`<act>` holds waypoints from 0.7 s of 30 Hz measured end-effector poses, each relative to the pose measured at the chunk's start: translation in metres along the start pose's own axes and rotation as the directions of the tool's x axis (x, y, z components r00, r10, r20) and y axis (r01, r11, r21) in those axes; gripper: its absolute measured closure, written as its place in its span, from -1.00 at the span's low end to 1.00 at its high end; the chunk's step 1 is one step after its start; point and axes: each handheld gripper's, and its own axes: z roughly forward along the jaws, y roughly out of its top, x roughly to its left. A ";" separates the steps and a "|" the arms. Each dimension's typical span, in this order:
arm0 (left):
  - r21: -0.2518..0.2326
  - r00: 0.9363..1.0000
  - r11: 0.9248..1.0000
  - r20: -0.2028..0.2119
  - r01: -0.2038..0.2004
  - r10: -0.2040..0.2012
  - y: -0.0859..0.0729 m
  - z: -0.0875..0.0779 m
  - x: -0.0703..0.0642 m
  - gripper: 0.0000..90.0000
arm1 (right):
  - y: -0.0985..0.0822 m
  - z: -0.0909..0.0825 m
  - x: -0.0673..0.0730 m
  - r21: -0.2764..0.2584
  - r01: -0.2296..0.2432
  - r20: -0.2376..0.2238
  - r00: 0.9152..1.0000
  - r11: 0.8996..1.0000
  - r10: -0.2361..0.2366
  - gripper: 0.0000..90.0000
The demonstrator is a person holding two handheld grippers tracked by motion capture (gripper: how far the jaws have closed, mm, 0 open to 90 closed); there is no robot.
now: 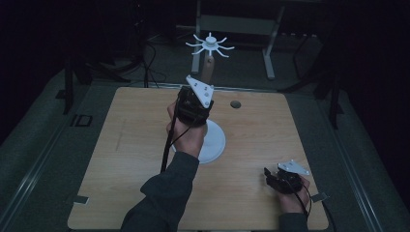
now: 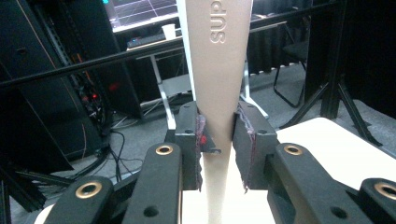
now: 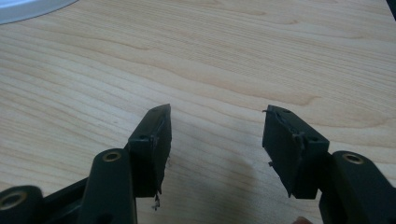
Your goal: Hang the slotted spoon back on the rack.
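One cream post [image 2: 215, 93] stands clamped in the left gripper [image 2: 218, 140] (right gripper [image 3: 215, 140] open).

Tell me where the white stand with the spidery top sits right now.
In the high view the white stand rises at the table's middle, its round base just right of the left hand. The left tool is clamped on its tapered post.

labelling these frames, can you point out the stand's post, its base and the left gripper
post [image 2: 217, 84]: left gripper view, on its beige face below the raised letters
base [image 1: 216, 145]: high view, on the white disc's right part
left gripper [image 2: 218, 144]: left gripper view, midway between its jaws, shut on the post
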 end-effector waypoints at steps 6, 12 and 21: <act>0.009 1.000 1.000 -0.009 -0.005 0.005 0.002 0.002 -0.001 0.62 | 0.000 -0.001 0.000 -0.002 0.000 -0.001 1.000 1.000 0.000 -0.08; 0.011 1.000 1.000 -0.028 -0.014 0.015 0.003 0.004 -0.003 0.61 | 0.000 0.000 0.001 -0.001 0.003 -0.002 1.000 1.000 -0.003 -0.08; 0.015 0.999 1.000 -0.037 -0.018 0.019 0.004 0.007 -0.004 0.61 | 0.000 -0.001 0.000 -0.001 0.003 -0.002 1.000 1.000 -0.003 -0.08</act>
